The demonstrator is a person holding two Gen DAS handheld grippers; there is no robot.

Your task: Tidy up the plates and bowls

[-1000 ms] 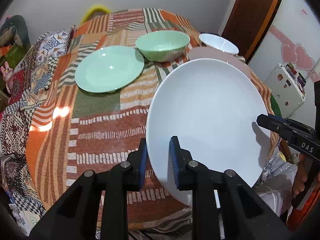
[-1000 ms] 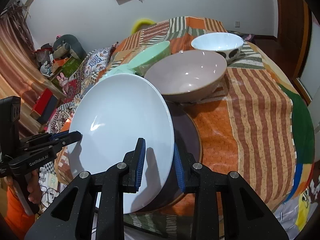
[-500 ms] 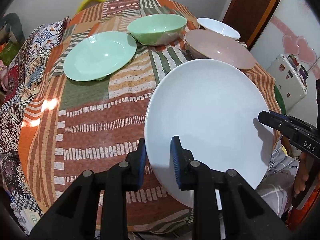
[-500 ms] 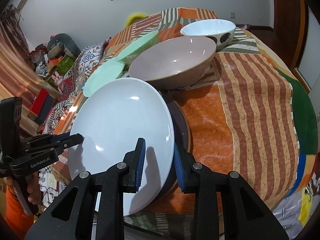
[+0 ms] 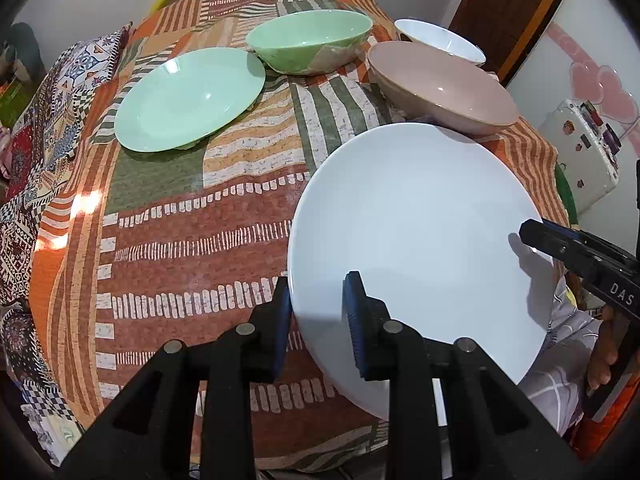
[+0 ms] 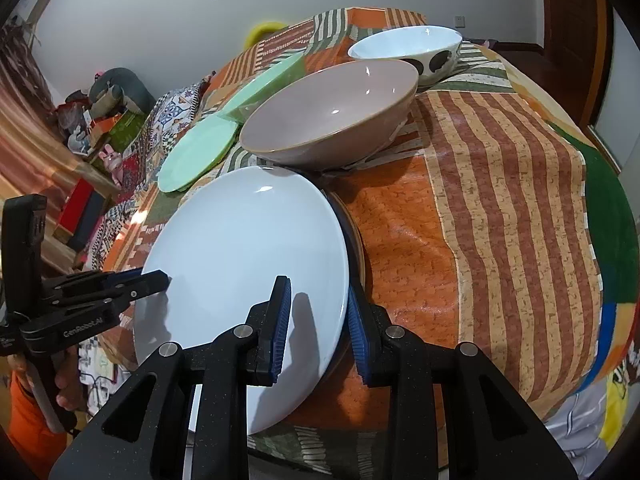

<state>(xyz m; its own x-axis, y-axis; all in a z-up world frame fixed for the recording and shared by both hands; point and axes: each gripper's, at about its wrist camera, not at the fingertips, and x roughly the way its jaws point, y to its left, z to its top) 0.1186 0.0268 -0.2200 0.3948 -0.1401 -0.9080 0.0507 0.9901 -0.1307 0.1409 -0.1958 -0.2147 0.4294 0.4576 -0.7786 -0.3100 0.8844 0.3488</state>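
A large white plate is held over the table's near edge, tilted, by both grippers. My left gripper is shut on its left rim. My right gripper is shut on its right rim and shows in the left wrist view. In the right wrist view the white plate hangs over a dark plate lying on the cloth. A green plate, a green bowl, a pink bowl and a white bowl stand on the table.
The round table carries a patchwork orange cloth. The white bowl has dark spots outside. A white box stands to the right of the table, clutter and toys to the left. A wooden door is behind.
Both grippers have lowered the white plate toward the table's near edge and levelled it somewhat. The bowls and green plate have not moved.
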